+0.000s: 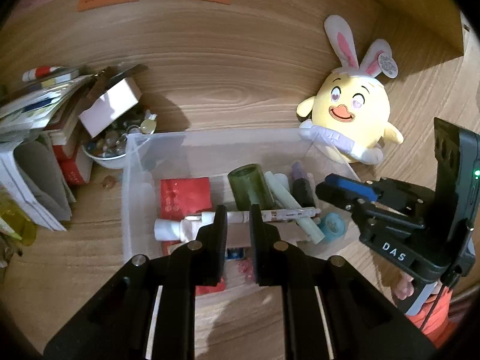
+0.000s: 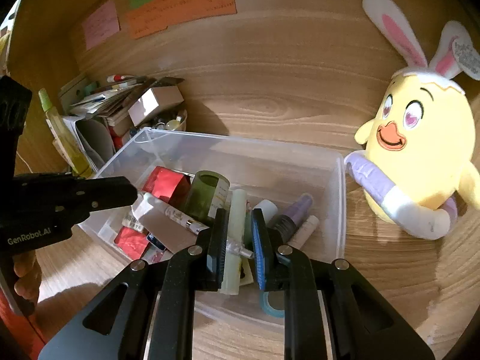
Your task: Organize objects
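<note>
A clear plastic bin [image 1: 210,133] [image 2: 240,141] stands on the wooden surface. It holds a red packet [image 1: 184,195], a dark green cylinder [image 1: 250,186] [image 2: 207,192], a white pen [image 1: 288,213], a pale green stick [image 2: 237,210], a purple tube [image 2: 297,210] and a blue tape roll [image 1: 331,226]. My left gripper [image 1: 237,210] [image 2: 135,193] hangs shut over the bin's left part, just above the pen, with nothing in it. Over the bin's right part my right gripper [image 2: 238,213] [image 1: 322,186] is also shut and holds nothing.
A yellow plush chick [image 1: 351,111] [image 2: 420,150] with rabbit ears leans at the bin's right rear corner. Stacked books and papers [image 1: 36,126], a cardboard box [image 1: 109,106] and a bowl [image 1: 111,162] of small bits crowd the left. Paper notes [image 2: 180,6] hang on the back wall.
</note>
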The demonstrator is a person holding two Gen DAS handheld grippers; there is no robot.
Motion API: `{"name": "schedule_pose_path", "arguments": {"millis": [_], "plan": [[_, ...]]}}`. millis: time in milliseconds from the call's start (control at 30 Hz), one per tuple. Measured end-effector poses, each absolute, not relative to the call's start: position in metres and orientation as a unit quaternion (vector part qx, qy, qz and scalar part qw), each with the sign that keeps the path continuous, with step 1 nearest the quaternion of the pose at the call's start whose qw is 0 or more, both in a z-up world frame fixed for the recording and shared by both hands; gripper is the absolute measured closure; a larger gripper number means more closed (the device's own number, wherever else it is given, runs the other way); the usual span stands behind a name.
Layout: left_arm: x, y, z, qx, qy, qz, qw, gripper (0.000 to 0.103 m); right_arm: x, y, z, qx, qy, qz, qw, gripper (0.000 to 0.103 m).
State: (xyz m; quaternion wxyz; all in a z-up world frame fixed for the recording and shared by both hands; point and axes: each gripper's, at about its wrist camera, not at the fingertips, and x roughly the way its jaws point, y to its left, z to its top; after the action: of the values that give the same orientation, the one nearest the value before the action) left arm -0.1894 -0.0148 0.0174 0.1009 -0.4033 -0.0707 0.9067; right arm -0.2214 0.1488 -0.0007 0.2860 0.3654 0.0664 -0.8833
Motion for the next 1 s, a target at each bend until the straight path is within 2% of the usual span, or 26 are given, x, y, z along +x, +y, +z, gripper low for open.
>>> {"name": "schedule_pose_path", "arguments": {"millis": [100, 233, 333, 400, 500, 600, 667, 733, 800, 1000], "plan": [[-0.182, -0.016, 0.017, -0.400, -0.068, 0.909, 0.098, 0.085, -0.216, 0.151, 0.002, 0.361, 0.072, -0.886, 0.280, 0.087], [-0.171, -0.016, 0.016, -0.393, -0.063, 0.913, 0.089, 0.071, -0.206, 0.155, 0.004, 0.353, 0.080, -0.892, 0.270, 0.070], [-0.162, -0.013, 0.017, -0.384, -0.056, 0.918, 0.084, 0.062, -0.197, 0.158, 0.007, 0.345, 0.083, -0.896, 0.268, 0.064], [-0.156, -0.012, 0.017, -0.378, -0.052, 0.921, 0.078, 0.048, -0.191, 0.161, 0.010, 0.340, 0.083, -0.897, 0.269, 0.059], [-0.146, -0.009, 0.020, -0.362, -0.038, 0.929, 0.064, 0.035, -0.182, 0.166, 0.015, 0.330, 0.081, -0.902, 0.268, 0.048], [-0.137, -0.007, 0.021, -0.351, -0.031, 0.934, 0.057, 0.026, -0.171, 0.169, 0.019, 0.321, 0.081, -0.906, 0.265, 0.035], [-0.130, -0.007, 0.022, -0.341, -0.030, 0.938, 0.048, 0.024, -0.165, 0.173, 0.021, 0.313, 0.079, -0.910, 0.260, 0.025], [-0.125, -0.007, 0.021, -0.335, -0.030, 0.941, 0.038, 0.022, -0.159, 0.176, 0.023, 0.308, 0.076, -0.913, 0.258, 0.022], [-0.122, -0.008, 0.020, -0.330, -0.031, 0.943, 0.030, 0.015, -0.154, 0.179, 0.023, 0.306, 0.072, -0.914, 0.256, 0.022], [-0.109, -0.009, 0.016, -0.313, -0.030, 0.949, 0.009, 0.012, -0.140, 0.184, 0.018, 0.305, 0.075, -0.915, 0.254, 0.021]]}}
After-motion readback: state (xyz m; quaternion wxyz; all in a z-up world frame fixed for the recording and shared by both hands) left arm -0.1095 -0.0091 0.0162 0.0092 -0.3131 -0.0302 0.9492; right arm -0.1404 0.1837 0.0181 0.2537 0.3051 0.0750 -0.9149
